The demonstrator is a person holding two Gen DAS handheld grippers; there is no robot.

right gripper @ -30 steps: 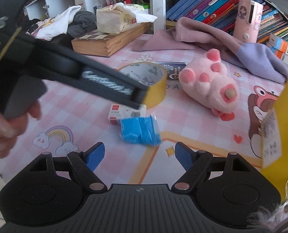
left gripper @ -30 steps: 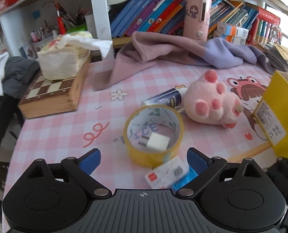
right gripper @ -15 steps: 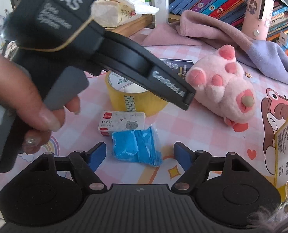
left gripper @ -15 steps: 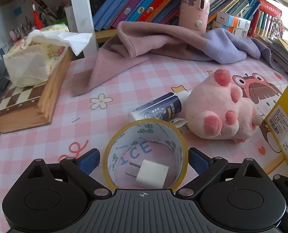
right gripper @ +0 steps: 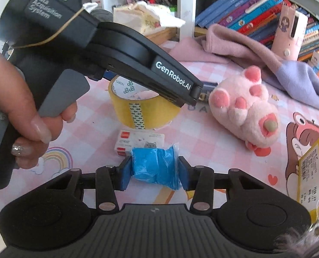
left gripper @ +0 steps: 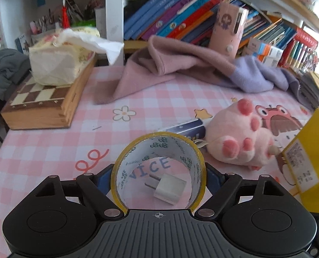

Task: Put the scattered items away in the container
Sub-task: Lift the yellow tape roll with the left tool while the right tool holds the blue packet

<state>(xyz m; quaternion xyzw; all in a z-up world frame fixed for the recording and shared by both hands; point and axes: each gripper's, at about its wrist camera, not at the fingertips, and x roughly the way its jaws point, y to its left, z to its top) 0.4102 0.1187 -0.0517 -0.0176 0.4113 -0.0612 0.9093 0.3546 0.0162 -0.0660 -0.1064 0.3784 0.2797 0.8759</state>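
My left gripper (left gripper: 158, 177): fingers closing around tape roll (left gripper: 158, 167) | my right gripper (right gripper: 154, 173): fingers closing, pressing blue packet (right gripper: 154, 167) | both on tabletop (left gripper: 52, 148)

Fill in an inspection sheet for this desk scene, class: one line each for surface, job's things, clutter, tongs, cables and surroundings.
Surface: pink checked tablecloth with cartoon prints.
Job's things: yellow tape roll standing around a white plug adapter; blue plastic packet; small white box behind it; dark tube beside the pink plush toy; yellow container at the right edge.
Clutter: pink and purple cloth, chessboard box with a tissue pack on top.
Tongs: left tongs closing around the tape roll; right tongs closing, pads pressing the blue packet.
Cables: nothing seen.
Surroundings: shelf of books behind.
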